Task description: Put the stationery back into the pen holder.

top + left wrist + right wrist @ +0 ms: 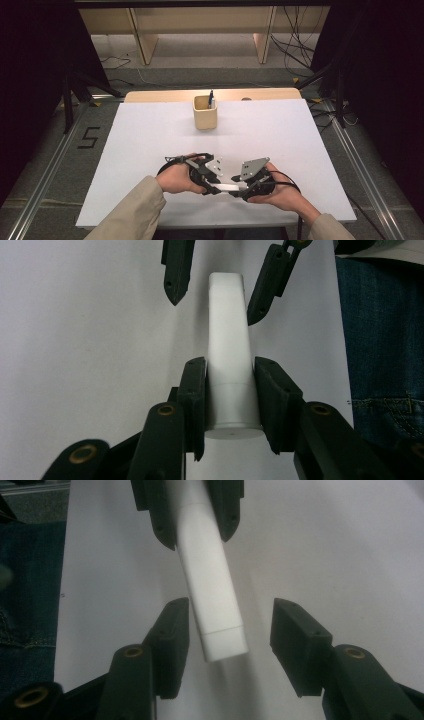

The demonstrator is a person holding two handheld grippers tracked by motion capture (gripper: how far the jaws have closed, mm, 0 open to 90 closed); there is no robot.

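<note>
Item, nearest you: white tube [229, 360], held off the table [150, 135] between your two hands. Left gripper [229, 390] clamped on the tube's round capped end. Right gripper [227, 630]: jaws apart around the flat end, not yet pressing. Judged status: tube lifted and secured on one side; second grip pending. Farther off: wooden holder [205, 116] with a pen [211, 98], well apart and untouched.
</note>
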